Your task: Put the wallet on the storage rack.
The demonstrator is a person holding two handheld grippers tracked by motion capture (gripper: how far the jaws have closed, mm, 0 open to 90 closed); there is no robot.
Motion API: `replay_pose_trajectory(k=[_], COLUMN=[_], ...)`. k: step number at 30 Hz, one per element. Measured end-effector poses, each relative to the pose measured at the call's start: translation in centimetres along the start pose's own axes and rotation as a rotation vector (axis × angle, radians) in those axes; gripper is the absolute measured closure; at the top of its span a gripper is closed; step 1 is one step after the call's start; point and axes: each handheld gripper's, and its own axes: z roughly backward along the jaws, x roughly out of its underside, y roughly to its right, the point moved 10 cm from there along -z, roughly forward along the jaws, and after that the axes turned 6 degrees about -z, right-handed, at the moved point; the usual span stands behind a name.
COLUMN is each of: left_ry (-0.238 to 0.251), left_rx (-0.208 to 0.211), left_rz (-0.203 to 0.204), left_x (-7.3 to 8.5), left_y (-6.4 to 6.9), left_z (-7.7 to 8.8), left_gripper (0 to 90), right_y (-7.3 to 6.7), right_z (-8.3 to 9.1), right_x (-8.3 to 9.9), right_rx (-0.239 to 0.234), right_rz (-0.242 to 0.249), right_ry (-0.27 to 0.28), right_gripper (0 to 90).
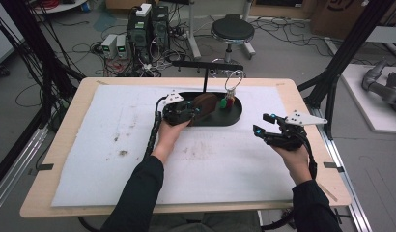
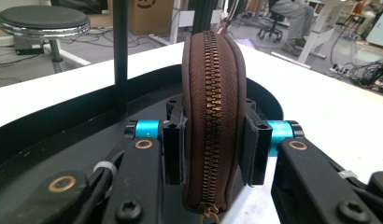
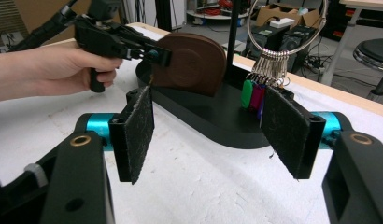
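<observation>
A brown zipped pouch (image 1: pixel 206 102) stands on edge over the black oval tray (image 1: pixel 236 116), zip side facing the left gripper's camera. My left gripper (image 1: pixel 198 108) is shut on the pouch (image 2: pixel 213 93), one pad pressing each flat side. In the right gripper view the pouch (image 3: pixel 192 63) sits on the tray (image 3: pixel 213 123) with the left gripper (image 3: pixel 154 52) clamped at its edge. A metal key ring (image 3: pixel 285 28) with coloured tags (image 3: pixel 252 95) hangs from the stand's bar. My right gripper (image 1: pixel 264 124) hovers right of the tray, open, its pads (image 3: pixel 136 133) holding nothing.
A thin black post (image 1: pixel 205 79) rises from the tray and carries a cross bar. A white mat (image 1: pixel 114 145) covers the wooden table. Behind the table stand a stool (image 1: pixel 232 30) and computer cases (image 1: pixel 148 29); a black frame strut (image 1: pixel 341 63) leans at the right.
</observation>
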Motion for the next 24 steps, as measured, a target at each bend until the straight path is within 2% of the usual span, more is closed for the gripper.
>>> replay_pose_trajectory(k=[4,7,8,11,24], left_ry=[-0.037,-0.017,-0.016,-0.013,-0.063], left_rx=[-0.023,-0.021,-0.022,-0.022,-0.035], left_rz=[0.012,0.058,0.059,0.048,-0.002], left_x=[0.8,0.9,1.0,1.1,1.6], left_y=[-0.4,-0.7,-0.8,-0.8,-0.6], left_z=[-0.6,-0.8,-0.8,-0.9,-1.1], left_gripper=[67.0,66.9,66.9,66.6,64.2], right_y=[0.0,0.0,0.0,-0.1,0.0], right_z=[0.0,0.0,0.0,0.0,0.1], right_x=[0.0,0.0,0.1,0.1,0.2], right_rx=[0.0,-0.001,-0.002,-0.005,-0.003], right_rz=[0.0,0.003,0.004,0.002,0.006], right_ry=[0.001,0.0,-0.001,-0.002,-0.003], right_gripper=[35.9,36.0,36.0,36.0,36.0])
